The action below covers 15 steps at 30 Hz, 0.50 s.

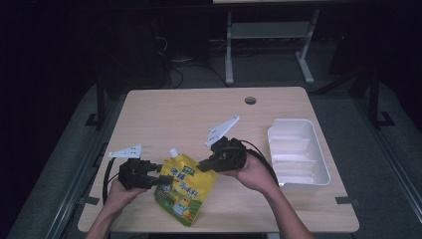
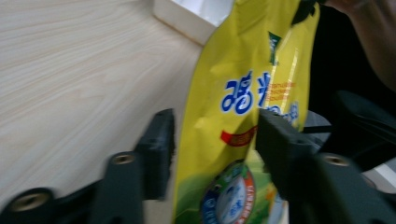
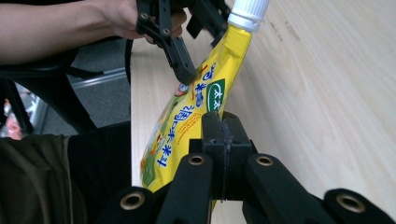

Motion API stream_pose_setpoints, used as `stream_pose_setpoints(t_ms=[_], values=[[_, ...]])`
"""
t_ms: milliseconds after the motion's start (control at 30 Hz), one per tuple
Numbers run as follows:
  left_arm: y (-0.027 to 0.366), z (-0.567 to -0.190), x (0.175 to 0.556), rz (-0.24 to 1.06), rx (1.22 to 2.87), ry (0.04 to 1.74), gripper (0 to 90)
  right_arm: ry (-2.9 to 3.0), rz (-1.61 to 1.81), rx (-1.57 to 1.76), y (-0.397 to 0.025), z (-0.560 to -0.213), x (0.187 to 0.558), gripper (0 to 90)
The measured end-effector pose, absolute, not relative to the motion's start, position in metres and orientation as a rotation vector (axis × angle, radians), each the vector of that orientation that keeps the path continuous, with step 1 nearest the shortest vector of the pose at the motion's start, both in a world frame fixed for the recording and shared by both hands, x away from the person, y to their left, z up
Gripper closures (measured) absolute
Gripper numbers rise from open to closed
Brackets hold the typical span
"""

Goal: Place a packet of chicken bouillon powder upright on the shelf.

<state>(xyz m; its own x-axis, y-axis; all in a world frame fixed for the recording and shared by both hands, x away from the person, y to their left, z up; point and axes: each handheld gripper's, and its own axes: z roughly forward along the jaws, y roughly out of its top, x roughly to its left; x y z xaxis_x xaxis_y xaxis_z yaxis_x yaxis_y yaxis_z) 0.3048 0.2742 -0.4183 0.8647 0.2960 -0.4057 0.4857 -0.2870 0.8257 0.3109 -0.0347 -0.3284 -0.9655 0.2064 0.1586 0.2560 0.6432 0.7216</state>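
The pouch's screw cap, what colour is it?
White; the cap shows best in the right gripper view.

Dark room — grey floor [image 1: 45, 164], a white metal frame [image 1: 268, 35] behind the wooden table [image 1: 174, 109].

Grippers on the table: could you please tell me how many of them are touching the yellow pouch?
2. The left gripper has its jaws open around the yellow pouch's left side; the right gripper is shut on its upper right edge.
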Motion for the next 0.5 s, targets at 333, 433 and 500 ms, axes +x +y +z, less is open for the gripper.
stream_pose_setpoints(t_ms=[333,433,500], values=[[0.282,-0.411,0.302,-0.183,1.835,0.558,78.4,-2.924,-1.240,-0.352,-0.026,-0.300,0.308,90.0],[0.282,-0.410,0.300,-0.179,1.842,0.536,82.6,-2.933,-1.247,-0.372,-0.028,-0.301,0.310,90.0],[0.281,-0.408,0.299,-0.177,1.842,0.522,83.8,-2.902,-1.266,-0.392,-0.032,-0.303,0.313,89.2]])
